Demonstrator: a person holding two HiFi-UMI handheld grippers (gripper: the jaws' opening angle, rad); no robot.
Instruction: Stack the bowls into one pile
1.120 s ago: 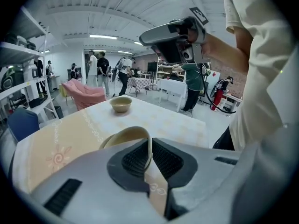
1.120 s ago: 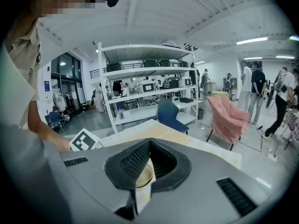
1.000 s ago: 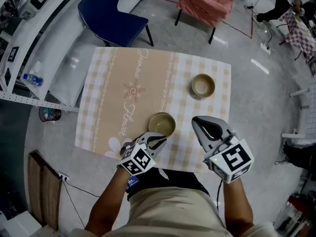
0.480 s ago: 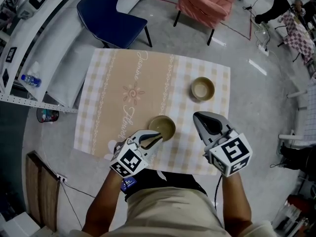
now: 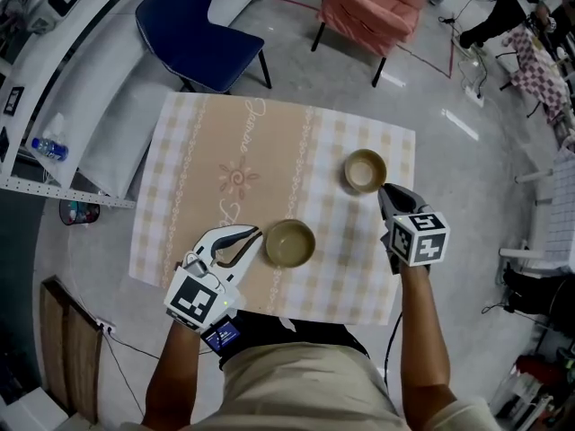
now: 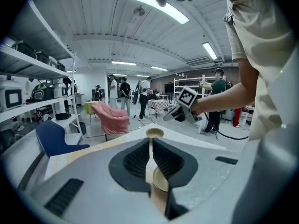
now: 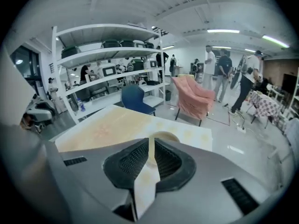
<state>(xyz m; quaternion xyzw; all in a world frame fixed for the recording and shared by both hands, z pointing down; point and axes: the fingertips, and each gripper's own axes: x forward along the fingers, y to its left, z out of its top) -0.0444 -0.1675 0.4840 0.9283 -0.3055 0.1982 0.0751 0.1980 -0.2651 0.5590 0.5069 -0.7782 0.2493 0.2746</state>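
Two tan bowls stand apart on the checked tablecloth (image 5: 189, 196). The near bowl (image 5: 289, 243) sits close to the front edge; through the left gripper's slit a part of it (image 6: 160, 180) shows. My left gripper (image 5: 255, 233) is shut and empty, its tips just left of that bowl's rim. The far bowl (image 5: 366, 170) stands at the right rear, also seen as a far bowl (image 6: 154, 133) and as a bowl (image 7: 164, 137) just past the right jaws. My right gripper (image 5: 384, 190) is shut and empty, tips at that bowl's near right rim.
A blue chair (image 5: 198, 30) and a pink armchair (image 5: 373, 3) stand beyond the table's far edge. A metal shelf with a water bottle (image 5: 49, 148) runs along the left. A wooden panel (image 5: 76, 348) lies on the floor at front left.
My right gripper has moved forward, from beside the near bowl up to the far bowl. My left gripper has drawn back and left, off the near bowl's front rim.
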